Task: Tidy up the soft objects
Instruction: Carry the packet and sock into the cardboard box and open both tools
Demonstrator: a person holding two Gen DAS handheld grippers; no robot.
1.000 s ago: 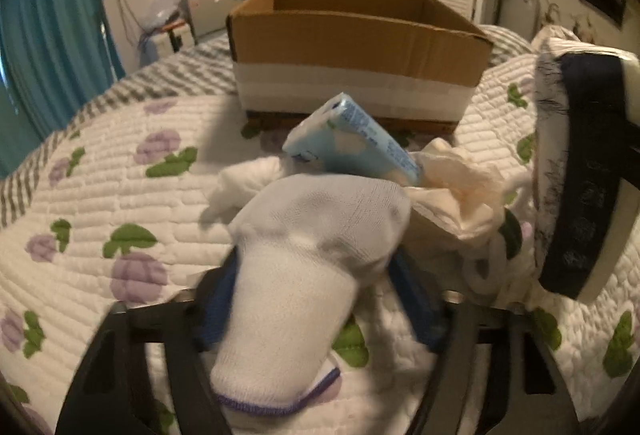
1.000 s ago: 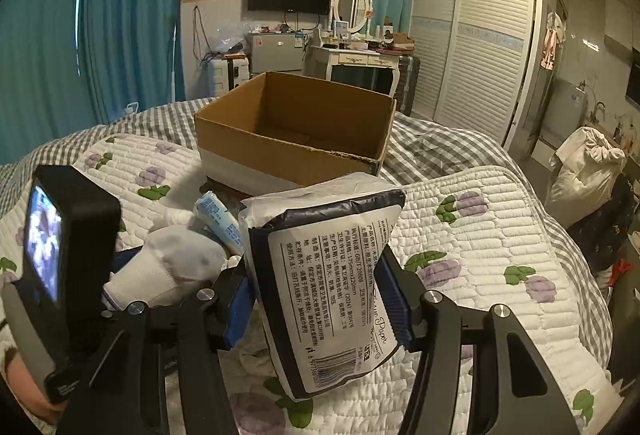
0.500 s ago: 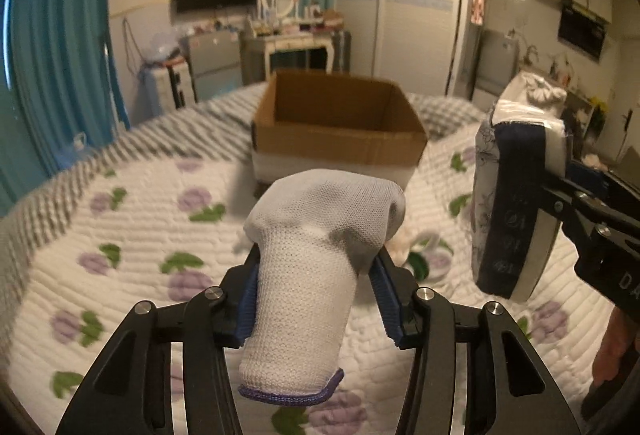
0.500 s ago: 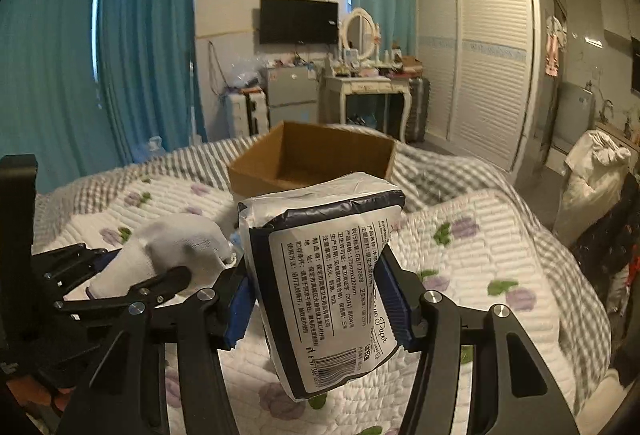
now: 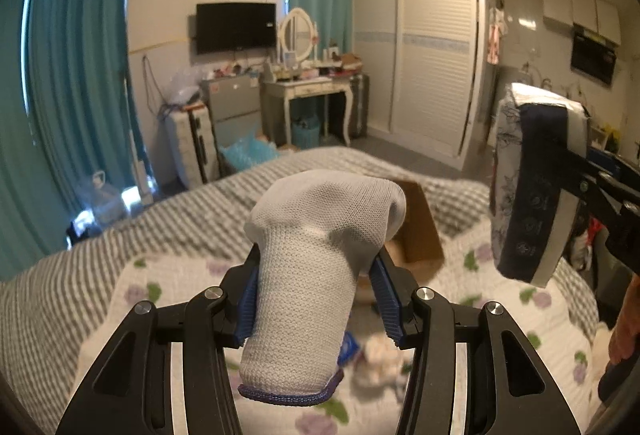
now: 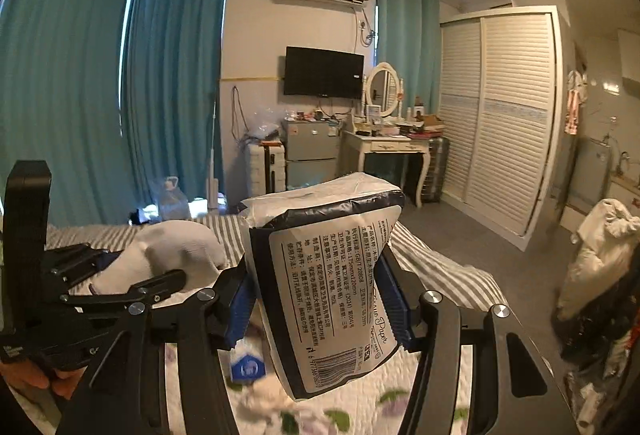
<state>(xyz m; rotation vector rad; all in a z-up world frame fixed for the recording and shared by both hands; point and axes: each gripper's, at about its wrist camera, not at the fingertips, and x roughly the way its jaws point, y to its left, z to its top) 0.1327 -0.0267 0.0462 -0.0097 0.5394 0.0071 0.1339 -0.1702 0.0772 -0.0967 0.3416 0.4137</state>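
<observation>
My left gripper (image 5: 314,301) is shut on a white sock (image 5: 320,259) with a purple cuff edge and holds it high above the bed. The sock also shows in the right wrist view (image 6: 168,255). My right gripper (image 6: 320,305) is shut on a white and navy tissue pack (image 6: 332,291), also raised; the pack shows at the right of the left wrist view (image 5: 536,187). A brown cardboard box (image 5: 420,231) sits on the bed beyond and below the sock, mostly hidden. A small blue tissue packet (image 6: 246,367) and white cloths (image 5: 380,359) lie on the quilt below.
The floral quilt (image 5: 132,295) covers the bed over a grey striped sheet (image 5: 160,211). Beyond the bed stand teal curtains (image 6: 172,83), a dressing table (image 6: 384,151), a wardrobe (image 6: 504,115) and a pile of clothes (image 6: 600,247) at the right.
Both grippers have risen well above the bed with the sock and the tissue pack held. The box and the items on the quilt have dropped low in both views.
</observation>
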